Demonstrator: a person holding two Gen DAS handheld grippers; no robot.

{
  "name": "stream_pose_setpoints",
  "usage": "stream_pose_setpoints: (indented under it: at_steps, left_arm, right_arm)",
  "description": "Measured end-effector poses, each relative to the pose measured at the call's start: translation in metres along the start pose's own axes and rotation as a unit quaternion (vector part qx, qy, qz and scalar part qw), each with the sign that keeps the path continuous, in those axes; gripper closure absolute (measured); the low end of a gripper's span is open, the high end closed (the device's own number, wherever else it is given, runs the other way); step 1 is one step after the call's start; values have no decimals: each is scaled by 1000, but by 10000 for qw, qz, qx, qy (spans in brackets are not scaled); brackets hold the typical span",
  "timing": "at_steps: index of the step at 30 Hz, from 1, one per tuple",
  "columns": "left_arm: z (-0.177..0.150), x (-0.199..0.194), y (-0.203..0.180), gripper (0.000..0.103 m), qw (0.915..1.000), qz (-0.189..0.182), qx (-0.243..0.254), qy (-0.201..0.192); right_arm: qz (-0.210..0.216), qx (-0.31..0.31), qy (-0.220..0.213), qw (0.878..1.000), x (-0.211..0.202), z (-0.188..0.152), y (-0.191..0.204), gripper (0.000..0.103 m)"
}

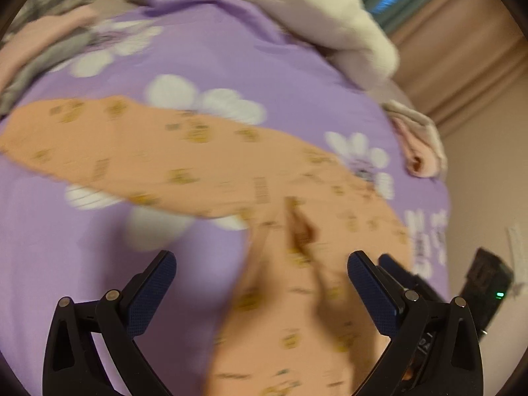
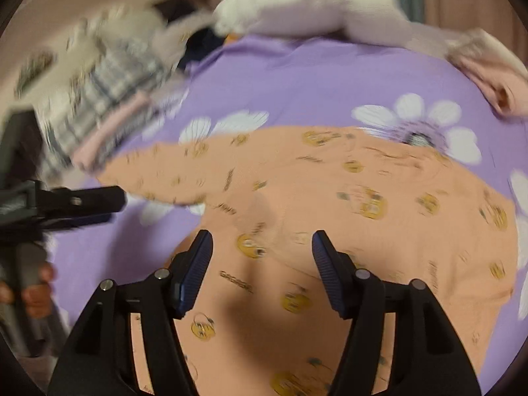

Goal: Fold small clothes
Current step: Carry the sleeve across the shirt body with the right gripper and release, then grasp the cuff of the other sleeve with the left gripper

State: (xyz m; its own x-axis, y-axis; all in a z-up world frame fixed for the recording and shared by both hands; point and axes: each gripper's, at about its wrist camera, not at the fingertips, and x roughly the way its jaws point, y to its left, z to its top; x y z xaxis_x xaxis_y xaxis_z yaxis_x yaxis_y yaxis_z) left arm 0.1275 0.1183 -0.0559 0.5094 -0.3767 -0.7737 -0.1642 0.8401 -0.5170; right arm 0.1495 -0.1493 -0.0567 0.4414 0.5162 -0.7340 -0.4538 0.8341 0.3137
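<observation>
Your left gripper point(image 1: 260, 270) and right gripper point(image 2: 262, 247) both hover with fingers apart over peach trousers point(image 2: 330, 198) spread on the purple sheet point(image 1: 231, 59). Blur obscures edges, so probably pinch one leg's hem cleanly before folding.

The peach garment point(image 2: 330, 198) bears small print, roughly "GAGAGAL", hardly legible.
</observation>
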Motion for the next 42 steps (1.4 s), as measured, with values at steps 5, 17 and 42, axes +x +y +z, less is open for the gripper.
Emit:
stream_pose_setpoints:
  at_steps: [5, 17, 42]
  left_arm:
    - [8, 33, -36, 4, 9969, -726, 85, 289]
    - [1, 115, -34, 44, 9946, -574, -112, 861]
    - [9, -62, 242, 25, 9373, -509, -3096, -1517]
  right_arm:
    - [-524, 906, 37, 9945, -9, -13, -65, 72]
    - [-700, 1960, -43, 9781, -17, -46, -144, 83]
    - [-133, 2150, -288, 9761, -67, -79, -96, 71]
